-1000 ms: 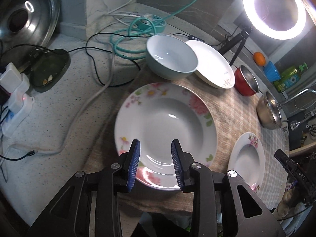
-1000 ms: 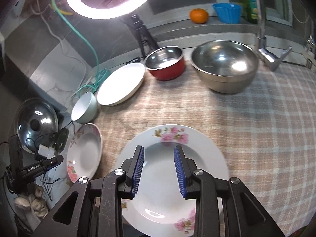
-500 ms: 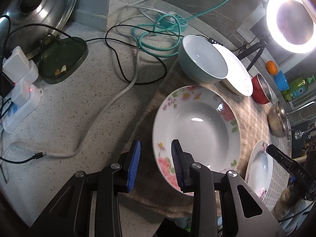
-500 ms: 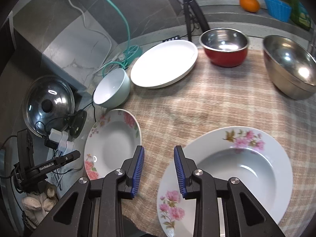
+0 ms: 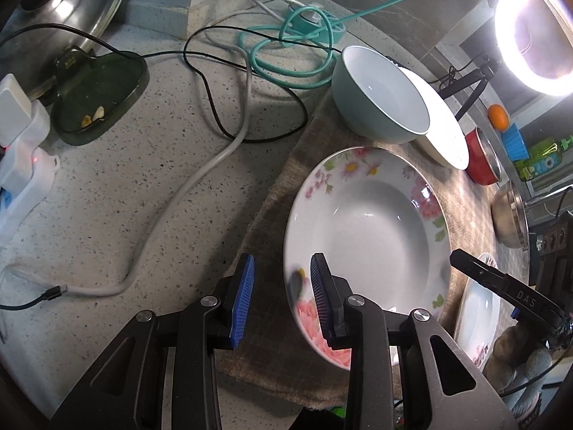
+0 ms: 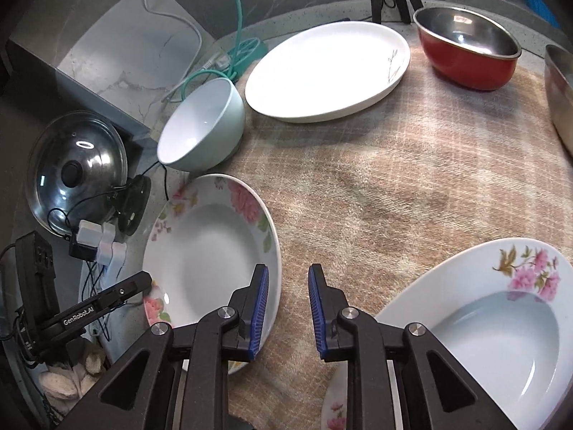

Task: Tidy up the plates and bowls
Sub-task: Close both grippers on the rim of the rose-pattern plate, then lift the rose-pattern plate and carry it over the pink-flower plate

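The left gripper (image 5: 281,295) has its blue ribbed jaws spread and holds nothing; the gap between them lies over the edge of the brown checked cloth (image 5: 279,186), and the right-hand jaw overlaps the near rim of the deep white plate with pink flowers (image 5: 369,229), though contact cannot be told. The right gripper (image 6: 286,310) is likewise spread and empty, its jaws bracketing bare cloth between two dishes: the same flowered plate just to its left, and a second deep white plate with pink blossoms (image 6: 501,322) just to its right.

Farther out on the cloth, a pale green ceramic bowl with a white inside (image 6: 202,127) stands near the far rim of the first flowered plate. Behind it lies a plain white oval plate with a thin leaf sprig (image 6: 329,70), then a red bowl lined with steel (image 6: 469,48), and at the frame edge a large steel bowl (image 5: 510,215). A glass pot lid (image 6: 77,170), chargers and loose cables lie on the speckled counter (image 5: 118,186) beyond the cloth.

Judging from this layout, the sorting has barely begun: every plate and bowl lies singly, none stacked or nested. The two flowered plates look like a natural pair to stack, and the bowls remain to be grouped.
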### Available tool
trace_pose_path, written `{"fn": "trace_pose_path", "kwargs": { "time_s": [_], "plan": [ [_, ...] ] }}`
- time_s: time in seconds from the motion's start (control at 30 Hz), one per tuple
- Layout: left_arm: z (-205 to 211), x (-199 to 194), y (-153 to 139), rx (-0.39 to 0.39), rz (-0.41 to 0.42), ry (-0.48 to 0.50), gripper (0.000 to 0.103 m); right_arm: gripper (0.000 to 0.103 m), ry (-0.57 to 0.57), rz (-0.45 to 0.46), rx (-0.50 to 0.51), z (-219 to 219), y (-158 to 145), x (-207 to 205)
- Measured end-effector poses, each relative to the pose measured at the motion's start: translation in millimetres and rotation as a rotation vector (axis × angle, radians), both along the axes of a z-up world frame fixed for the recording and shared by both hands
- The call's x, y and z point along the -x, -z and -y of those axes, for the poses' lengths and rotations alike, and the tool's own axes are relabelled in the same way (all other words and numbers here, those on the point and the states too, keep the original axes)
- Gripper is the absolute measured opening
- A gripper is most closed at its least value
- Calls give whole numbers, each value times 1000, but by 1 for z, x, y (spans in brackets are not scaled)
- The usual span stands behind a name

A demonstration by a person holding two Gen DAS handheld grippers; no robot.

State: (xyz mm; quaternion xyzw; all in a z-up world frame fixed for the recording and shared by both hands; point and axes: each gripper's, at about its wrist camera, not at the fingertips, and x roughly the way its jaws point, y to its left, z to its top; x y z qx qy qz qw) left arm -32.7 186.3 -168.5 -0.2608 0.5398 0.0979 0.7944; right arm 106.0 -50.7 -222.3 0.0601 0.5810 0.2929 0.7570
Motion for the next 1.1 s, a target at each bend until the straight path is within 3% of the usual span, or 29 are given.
{"fn": "trace_pose_path", "kwargs": {
  "time_s": [0.37, 0.63, 1.1],
  "plan": [
    [2, -6, 6, 1, -4, 21, 31, 12, -27, -30, -8, -9, 7, -6],
    [4, -9, 7, 12, 5, 35, 15, 9, -41, -28, -8, -14, 8, -6],
    [8, -10, 4, -16, 10, 53, 15, 9, -32, -19, 2, -11, 8, 0]
  ]
}}
